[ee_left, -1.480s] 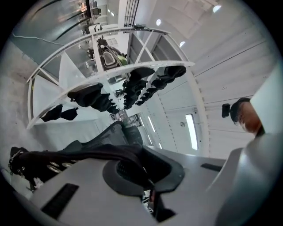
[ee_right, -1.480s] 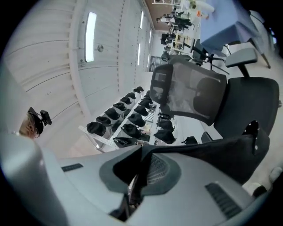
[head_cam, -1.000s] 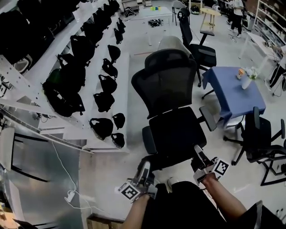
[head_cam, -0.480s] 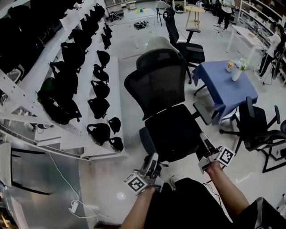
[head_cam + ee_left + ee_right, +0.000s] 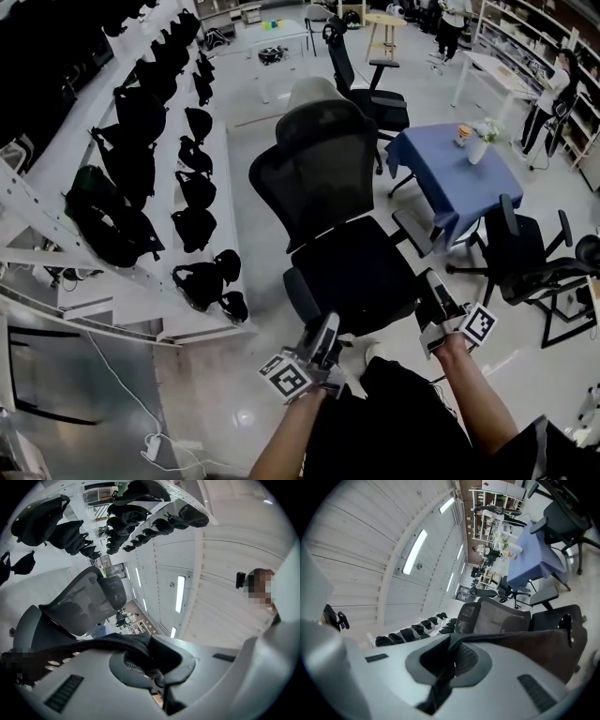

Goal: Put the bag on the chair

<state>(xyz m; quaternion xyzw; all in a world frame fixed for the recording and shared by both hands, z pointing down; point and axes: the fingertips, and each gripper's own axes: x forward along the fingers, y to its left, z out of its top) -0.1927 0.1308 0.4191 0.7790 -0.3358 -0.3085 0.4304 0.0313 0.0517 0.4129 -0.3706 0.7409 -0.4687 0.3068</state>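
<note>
**A:** Two grippers, head view?
**B:** Left gripper (image 5: 327, 325) and right gripper (image 5: 433, 284) hang at the chair (image 5: 352, 272) seat's front edge, over pale floor (image 5: 211, 384). Racks (image 5: 225, 169) of dark packs (image 5: 111, 225) stand left, a blue table (image 5: 450, 173) right.
**A:** Gripper views?
**B:** Each clamps the bag (image 5: 108, 641) (image 5: 525, 644), not on the seat.
**A:** Since before?
**B:** Grippers nearer the seat.

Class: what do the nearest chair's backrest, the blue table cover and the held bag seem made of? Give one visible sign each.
Backrest: probably black mesh, matte; the background shows through it. Table cover: soft blue cloth; it drapes over the edges. Bag: dark fabric, apparently; it bends limply into folds.
</note>
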